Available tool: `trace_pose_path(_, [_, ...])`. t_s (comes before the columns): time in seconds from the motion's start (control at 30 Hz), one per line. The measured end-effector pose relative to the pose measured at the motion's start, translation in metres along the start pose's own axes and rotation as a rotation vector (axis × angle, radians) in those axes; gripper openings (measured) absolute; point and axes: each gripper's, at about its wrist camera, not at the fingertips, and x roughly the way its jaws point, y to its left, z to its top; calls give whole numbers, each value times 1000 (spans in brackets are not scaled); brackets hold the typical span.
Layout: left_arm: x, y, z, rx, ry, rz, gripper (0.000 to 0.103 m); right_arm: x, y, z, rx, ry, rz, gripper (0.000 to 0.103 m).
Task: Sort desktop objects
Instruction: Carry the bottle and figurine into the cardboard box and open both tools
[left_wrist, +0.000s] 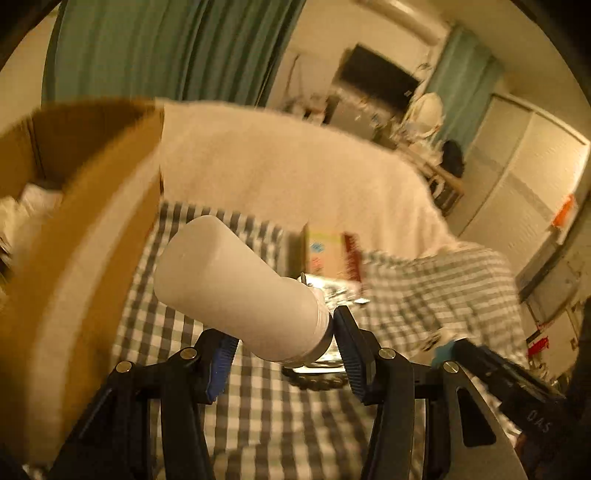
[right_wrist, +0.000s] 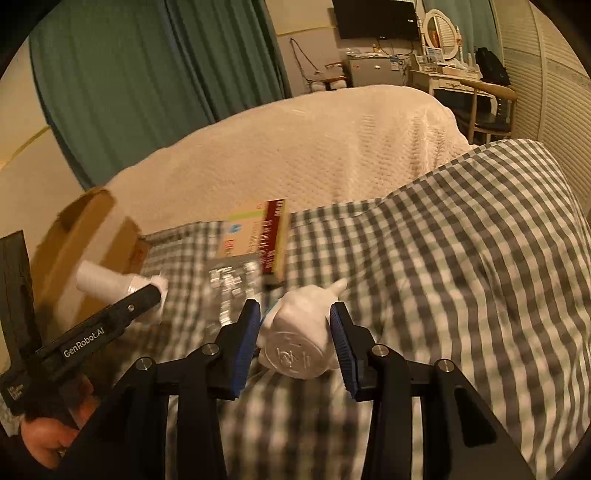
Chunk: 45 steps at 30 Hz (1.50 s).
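My left gripper (left_wrist: 282, 345) is shut on a white plastic bottle (left_wrist: 236, 284), held above the checked cloth with its base tilted toward the cardboard box (left_wrist: 85, 236) at the left. The same bottle (right_wrist: 103, 282) and left gripper (right_wrist: 147, 291) show at the left of the right wrist view, beside the box (right_wrist: 92, 236). My right gripper (right_wrist: 295, 325) is shut on a white figurine (right_wrist: 301, 332), held with its round base toward the camera, above the cloth.
A colourful book or box (right_wrist: 255, 236) and a clear blister pack (right_wrist: 232, 284) lie on the checked cloth (right_wrist: 461, 258). The cardboard box holds white items (left_wrist: 26, 214). A cream bedspread (right_wrist: 295, 147), curtains and furniture lie beyond.
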Motion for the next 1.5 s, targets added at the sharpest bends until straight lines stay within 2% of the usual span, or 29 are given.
trace_pose_path(0.13, [-53,-3,17,38,-104,-8,52,-41,32,2,-29,-38,52,37])
trace_pose_path(0.17, [-67,1,22,36,-127,-1,52,-51,44,4,-43,-49,75,32])
trace_pose_path(0.2, [-79,7,28,22,-141,8,52,-58,54,6,-56,-57,93,21])
trace_pose_path(0.23, [-89,14,33,2,-153,8,52,-66,69,9,-84,-64,114,21])
trace_pose_path(0.27, [-97,23,38,-16,-164,10,52,-69,80,11,-109,-62,116,20])
trace_pose_path(0.33, [-110,39,46,-25,-185,37,53,-70,104,13,-158,-67,103,13])
trace_pose_path(0.47, [-122,72,53,0,-178,87,53,-56,125,3,-156,-15,118,13])
trace_pose_path(0.53, [-120,84,53,29,-170,130,53,-47,128,-11,-194,31,135,31])
trace_pose_path(0.57, [-118,85,52,34,-170,141,53,-42,128,-20,-210,41,112,49])
trace_pose_path(0.6, [-113,87,50,36,-165,146,52,-35,125,-26,-218,47,92,57])
trace_pose_path(0.67, [-109,88,41,42,-160,129,53,-18,119,-41,-208,84,74,57])
trace_pose_path(0.73, [-104,82,31,93,-160,114,53,-5,116,-52,-206,110,77,57])
trace_pose_path(0.8, [-100,75,24,135,-170,113,53,-1,116,-61,-234,109,73,57])
trace_pose_path(0.97, [-96,74,19,154,-174,140,53,16,131,-65,-314,116,112,57])
trace_pose_path(1.17, [-94,91,16,116,-166,174,53,76,155,-58,-319,190,174,57])
trace_pose_path(1.27, [-94,99,17,97,-170,179,53,104,162,-57,-321,241,157,58])
trace_pose_path(1.33, [-93,103,16,89,-166,189,53,113,160,-57,-289,262,186,57])
trace_pose_path(1.5, [-92,116,17,66,-152,207,53,101,160,-61,-300,242,137,56])
